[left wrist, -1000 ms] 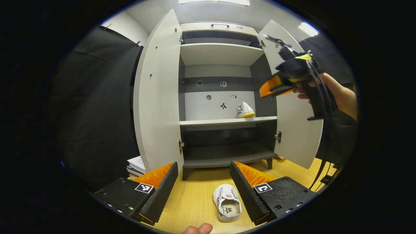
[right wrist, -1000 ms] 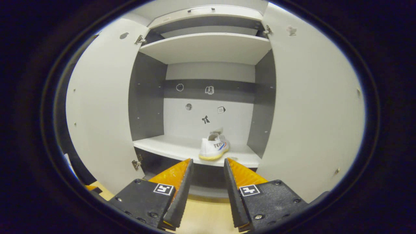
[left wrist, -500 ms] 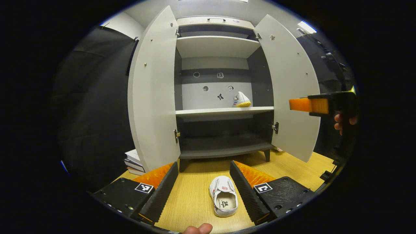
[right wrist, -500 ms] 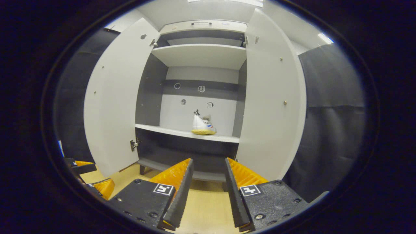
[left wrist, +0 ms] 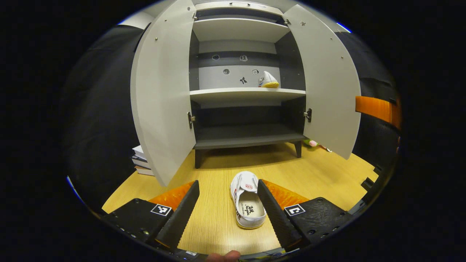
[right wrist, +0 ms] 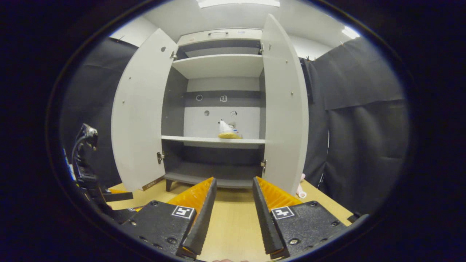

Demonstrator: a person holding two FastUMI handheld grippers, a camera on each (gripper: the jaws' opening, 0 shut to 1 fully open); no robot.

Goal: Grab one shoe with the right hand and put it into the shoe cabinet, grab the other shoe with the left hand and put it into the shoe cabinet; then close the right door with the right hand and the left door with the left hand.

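I am holding my left gripper (left wrist: 228, 209) low over the wooden floor (left wrist: 320, 174), its jaws standing wide apart with nothing between the pads. A white shoe (left wrist: 247, 200) is lying on the floor, sole down, its opening facing up and its toe pointing toward the cabinet (left wrist: 247, 94). In the left gripper view the shoe is sitting in the gap between my fingers, closer to the right finger (left wrist: 276, 214), but I cannot tell whether that finger is touching it.

I am keeping my right gripper (right wrist: 233, 214) further back and to the right, aimed at the cabinet; its jaws are parted too, and they are gripping nothing. In the left gripper view a part of it is showing at the right edge, beyond the right door (left wrist: 329, 83).

The other shoe (left wrist: 268, 80) is resting on the middle shelf (left wrist: 233, 94), toward the right side. Both doors are standing open, the left door (left wrist: 160, 94) swung out toward me. A stack of books (left wrist: 140, 162) is lying on the floor just behind the left door. In the right gripper view my left gripper is showing at the lower left.
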